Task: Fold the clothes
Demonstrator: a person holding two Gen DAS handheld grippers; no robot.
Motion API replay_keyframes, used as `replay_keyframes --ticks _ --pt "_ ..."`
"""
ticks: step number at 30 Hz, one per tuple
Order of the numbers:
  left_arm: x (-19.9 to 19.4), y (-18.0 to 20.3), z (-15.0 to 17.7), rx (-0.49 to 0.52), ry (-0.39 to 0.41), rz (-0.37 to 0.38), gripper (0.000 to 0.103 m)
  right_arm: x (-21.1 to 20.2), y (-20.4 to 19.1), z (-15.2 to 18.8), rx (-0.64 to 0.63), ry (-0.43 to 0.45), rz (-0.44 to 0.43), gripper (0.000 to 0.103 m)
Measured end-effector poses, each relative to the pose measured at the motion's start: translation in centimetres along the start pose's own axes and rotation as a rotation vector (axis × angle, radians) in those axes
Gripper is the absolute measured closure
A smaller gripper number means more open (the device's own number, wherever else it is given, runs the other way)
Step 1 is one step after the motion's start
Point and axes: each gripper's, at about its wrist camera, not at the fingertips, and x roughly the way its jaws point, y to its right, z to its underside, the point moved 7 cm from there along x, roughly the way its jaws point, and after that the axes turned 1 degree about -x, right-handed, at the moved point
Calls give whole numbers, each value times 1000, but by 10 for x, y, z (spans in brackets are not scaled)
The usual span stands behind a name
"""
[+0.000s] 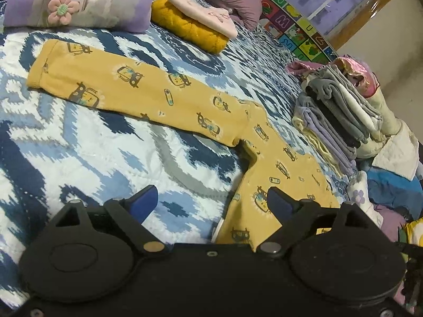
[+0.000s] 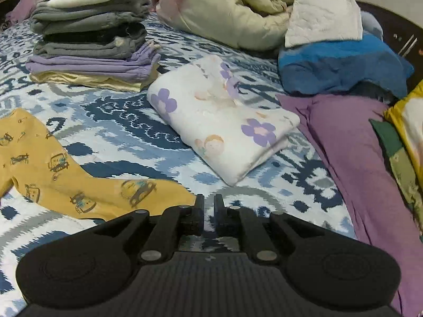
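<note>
Two claws over one yellow printed children's trousers (image 1: 169,97), spread flat on the blue patterned quilt (image 1: 79,153).

The left claw (image 1: 211,200) hangs wide open and empty, its right finger over the nearer trouser leg, the other leg stretching ahead and to its left. The right claw (image 2: 208,206) is nearly closed on nothing, a leg's end just left of its tips. Judged best: pinch both ends of one leg and lay it squarely over the other. Ahead of the right claw lies a folded floral cloth (image 2: 224,132), a stack of folded clothes (image 2: 90,39) beyond on the left; neither blocks the fold.
</note>
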Motion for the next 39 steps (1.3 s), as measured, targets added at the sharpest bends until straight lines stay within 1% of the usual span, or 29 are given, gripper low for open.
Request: replay_keyframes --ticks 1,2,3,9,15,16,17,19,20,21,23,26,27,31,32,33,34,36,39 --pt "-2 -1 1 3 0 -2 13 -5 2 -1 4 11 -5 82" --pt "-4 -1 2 4 1 -5 13 -5 3 3 39 11 -24 72" --pt "-7 -2 3 5 2 -7 13 -2 4 8 86 6 -48 68" --pt "-11 -1 8 23 7 -31 13 15 7 36 366 -22 -191 61" --pt "-4 2 7 47 12 -55 12 30 12 61 646 -50 -335 58" --pt "-2 2 7 51 14 -59 12 33 12 65 693 -55 -359 58" --pt "-1 3 6 55 15 -61 11 35 13 69 740 -59 -382 65" --pt "1 4 6 61 16 -65 9 33 9 70 789 -68 -446 90" --pt "2 5 6 63 17 -66 9 31 6 70 810 -72 -479 90" --pt "3 6 6 64 17 -67 8 24 8 68 822 -57 -503 90" --pt "4 6 5 60 15 -65 8 5 21 67 886 -25 -572 90" --pt "6 6 3 52 11 -63 7 0 35 83 899 -85 -550 89" --pt "6 6 3 52 10 -63 7 3 37 88 880 -111 -529 88" --pt "4 6 3 59 6 -58 7 7 42 108 818 -161 -384 86" --pt "4 5 4 62 3 -55 7 4 42 110 819 -150 -372 79" --pt "3 5 5 66 1 -53 7 2 40 111 822 -139 -375 74" --pt "2 5 6 72 -2 -53 7 -2 36 110 814 -131 -384 72" --pt "-1 6 9 86 -8 -54 7 -15 24 108 770 -113 -414 72" --pt "-7 8 16 119 -20 -61 7 -38 -15 102 681 -102 -507 72"
